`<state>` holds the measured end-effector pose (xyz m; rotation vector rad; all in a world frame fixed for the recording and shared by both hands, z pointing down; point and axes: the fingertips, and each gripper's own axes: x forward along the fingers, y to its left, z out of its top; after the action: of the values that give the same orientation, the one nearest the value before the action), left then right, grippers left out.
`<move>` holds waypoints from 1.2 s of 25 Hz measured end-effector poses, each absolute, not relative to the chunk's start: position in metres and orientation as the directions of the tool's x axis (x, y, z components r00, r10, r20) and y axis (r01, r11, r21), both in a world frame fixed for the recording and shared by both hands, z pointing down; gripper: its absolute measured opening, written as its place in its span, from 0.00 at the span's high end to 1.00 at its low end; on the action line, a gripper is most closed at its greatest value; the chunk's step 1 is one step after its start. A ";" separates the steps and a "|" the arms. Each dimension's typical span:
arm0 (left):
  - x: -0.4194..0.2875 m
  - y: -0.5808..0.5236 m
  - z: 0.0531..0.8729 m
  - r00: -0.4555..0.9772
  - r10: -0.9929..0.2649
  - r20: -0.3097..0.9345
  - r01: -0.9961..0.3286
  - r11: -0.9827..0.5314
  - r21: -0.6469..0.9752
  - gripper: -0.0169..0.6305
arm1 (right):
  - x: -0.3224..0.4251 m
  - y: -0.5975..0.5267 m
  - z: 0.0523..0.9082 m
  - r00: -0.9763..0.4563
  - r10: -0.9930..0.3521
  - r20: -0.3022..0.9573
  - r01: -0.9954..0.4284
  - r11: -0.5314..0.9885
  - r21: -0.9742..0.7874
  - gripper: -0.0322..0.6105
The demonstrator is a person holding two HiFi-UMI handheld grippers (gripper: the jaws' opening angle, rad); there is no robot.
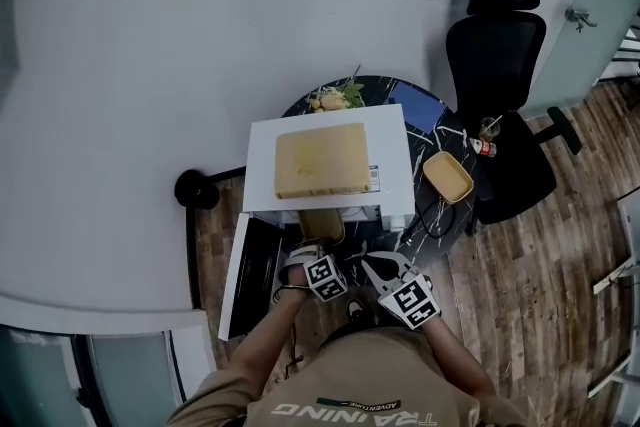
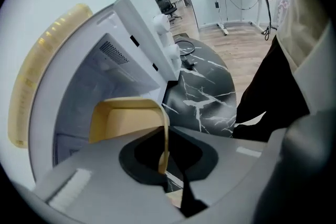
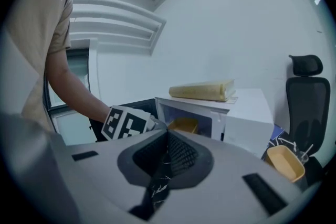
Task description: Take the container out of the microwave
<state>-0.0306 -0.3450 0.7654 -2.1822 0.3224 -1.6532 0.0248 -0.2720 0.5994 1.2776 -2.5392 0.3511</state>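
Observation:
A white microwave (image 1: pixel 395 165) stands on a round black marble table (image 1: pixel 440 215), its door (image 1: pixel 248 277) swung open to the left. A yellow container (image 1: pixel 320 225) sticks partly out of the oven's mouth. My left gripper (image 1: pixel 303 253) is shut on its near rim; in the left gripper view the thin yellow wall (image 2: pixel 164 144) runs between the jaws of the left gripper (image 2: pixel 167 165), with the container (image 2: pixel 123 120) still at the cavity's opening. My right gripper (image 1: pixel 385 265) hangs beside it, shut and empty (image 3: pixel 168 135). In the right gripper view the container (image 3: pixel 184 124) shows in the opening.
A flat yellow box (image 1: pixel 322 160) lies on the microwave's top. A second yellow container (image 1: pixel 448 177), a small bottle (image 1: pixel 483 147), a blue notebook (image 1: pixel 415 105), flowers (image 1: pixel 335 99) and a cable share the table. A black office chair (image 1: pixel 500 45) stands at the right.

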 end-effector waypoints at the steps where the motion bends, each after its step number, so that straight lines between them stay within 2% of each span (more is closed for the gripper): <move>1: -0.031 -0.337 0.763 0.282 -0.397 0.873 0.039 -0.905 -0.424 0.93 | 0.021 -0.272 0.599 -0.582 -0.733 0.352 -0.801 0.593 -0.088 0.94; 8: -0.033 -0.304 0.747 0.290 -0.365 0.884 -0.055 -0.929 -0.366 0.93 | 0.006 -0.277 0.602 -0.651 -0.663 0.370 -0.735 0.673 -0.086 0.94; 15: -0.053 -0.283 0.754 0.222 -0.378 0.899 -0.109 -0.925 -0.363 0.93 | 0.001 -0.270 0.614 -0.706 -0.602 0.372 -0.673 0.734 -0.089 0.94; 21: -0.061 -0.259 0.760 0.198 -0.356 0.913 -0.117 -0.934 -0.339 0.93 | 0.003 -0.257 0.618 -0.714 -0.589 0.379 -0.664 0.741 -0.099 0.94; 30: -0.048 -0.246 0.766 0.256 -0.348 0.902 -0.047 -0.936 -0.348 0.93 | 0.005 -0.242 0.624 -0.700 -0.603 0.382 -0.682 0.723 -0.109 0.94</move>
<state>-0.0485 -0.2461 0.7663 -2.2775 0.3673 -1.7380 0.0052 -0.2420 0.6239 1.0039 -2.6077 0.3477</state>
